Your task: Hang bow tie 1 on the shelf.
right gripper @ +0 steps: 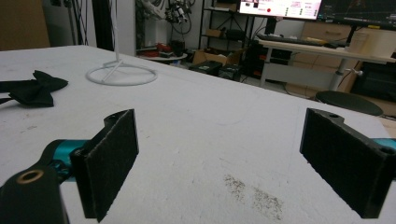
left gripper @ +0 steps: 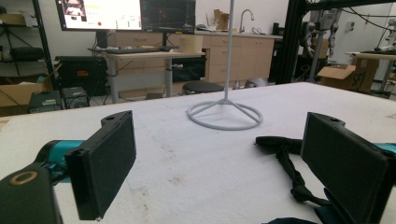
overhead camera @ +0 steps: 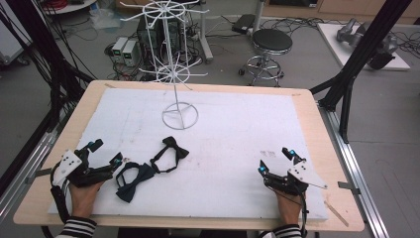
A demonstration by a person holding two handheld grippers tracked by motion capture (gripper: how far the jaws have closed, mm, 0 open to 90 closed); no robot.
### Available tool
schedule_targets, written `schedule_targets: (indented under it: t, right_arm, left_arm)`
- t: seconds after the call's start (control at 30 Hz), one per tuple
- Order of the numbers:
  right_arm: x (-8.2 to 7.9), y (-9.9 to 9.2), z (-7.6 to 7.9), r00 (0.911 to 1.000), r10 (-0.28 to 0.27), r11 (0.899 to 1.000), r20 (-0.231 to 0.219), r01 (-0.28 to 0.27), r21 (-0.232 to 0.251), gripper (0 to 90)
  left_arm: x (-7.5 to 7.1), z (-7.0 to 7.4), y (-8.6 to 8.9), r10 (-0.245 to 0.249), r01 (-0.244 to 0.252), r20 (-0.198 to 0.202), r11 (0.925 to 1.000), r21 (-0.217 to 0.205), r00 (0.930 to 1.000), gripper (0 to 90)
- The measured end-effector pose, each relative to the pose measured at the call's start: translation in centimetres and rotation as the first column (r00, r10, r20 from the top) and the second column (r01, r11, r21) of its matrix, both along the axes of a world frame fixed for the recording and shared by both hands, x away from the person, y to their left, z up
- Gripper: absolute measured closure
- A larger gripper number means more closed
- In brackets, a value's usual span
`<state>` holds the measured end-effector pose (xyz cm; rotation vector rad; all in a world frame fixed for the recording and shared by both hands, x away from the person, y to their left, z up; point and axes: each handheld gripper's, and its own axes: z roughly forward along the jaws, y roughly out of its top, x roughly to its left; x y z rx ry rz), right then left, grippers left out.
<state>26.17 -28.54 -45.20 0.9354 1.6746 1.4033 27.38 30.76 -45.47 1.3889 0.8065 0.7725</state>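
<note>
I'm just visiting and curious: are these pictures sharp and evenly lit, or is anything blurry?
High view: even light, faint shadows, rather soft detail. Left gripper view: the near pads look soft, the stand base crisper. Right gripper view: monitor glows washed-out.

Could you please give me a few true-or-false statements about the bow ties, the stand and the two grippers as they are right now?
1. Two bow ties lie on the white mat. True: a black bow tie and a dark blue bow tie.
2. A bow tie hangs on the white wire stand. False: its arms are bare; both ties lie flat.
3. The left gripper is shut on the dark blue bow tie. False: its jaws stand apart, holding nothing.
4. The right gripper is open. True.
5. The ties lie nearer the right gripper. False: they lie beside the left gripper.
</note>
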Motion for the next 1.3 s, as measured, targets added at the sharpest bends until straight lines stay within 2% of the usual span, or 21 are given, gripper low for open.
schedule_targets:
  t: [0.43,0.7,0.8,0.9,1.03,1.2,1.3]
  right_arm:
    - [-0.1,-0.1,0.0,1.0,0.0,1.0,0.0,0.0,0.015,10.9]
    - [0.0,-0.2,0.0,1.0,-0.007,1.0,0.004,0.007,0.017,10.9]
    - [-0.1,-0.1,0.0,1.0,-0.001,1.0,-0.001,0.001,0.017,10.9]
    - [-0.1,-0.1,0.0,1.0,-0.002,1.0,-0.001,0.002,0.018,10.9]
    - [-0.1,-0.1,0.0,1.0,-0.003,1.0,0.0,0.003,0.016,11.0]
    - [-0.1,-0.1,0.0,1.0,-0.004,1.0,-0.002,0.004,0.017,10.9]
    - [-0.1,-0.1,0.0,1.0,-0.006,1.0,-0.002,0.006,0.015,10.9]
  left_arm:
    - [0.0,0.0,0.0,0.003,-0.003,-0.002,1.0,-0.002,1.0,10.9]
    - [0.2,0.1,0.0,-0.006,0.006,-0.02,1.0,-0.002,0.9998,10.9]
    - [0.2,0.3,0.0,-0.004,0.004,-0.029,0.9998,0.021,0.9996,10.9]
    - [0.0,0.9,0.2,-0.007,0.007,-0.034,0.9999,0.015,0.9994,10.9]
    - [-0.2,2.3,0.4,-0.036,0.037,-0.042,0.9987,0.034,0.9985,10.9]
    - [-0.6,4.1,0.5,-0.055,0.059,-0.048,0.9927,0.105,0.9973,10.9]
    - [-0.9,5.3,0.6,-0.075,0.082,-0.056,0.9882,0.13,0.9956,10.9]
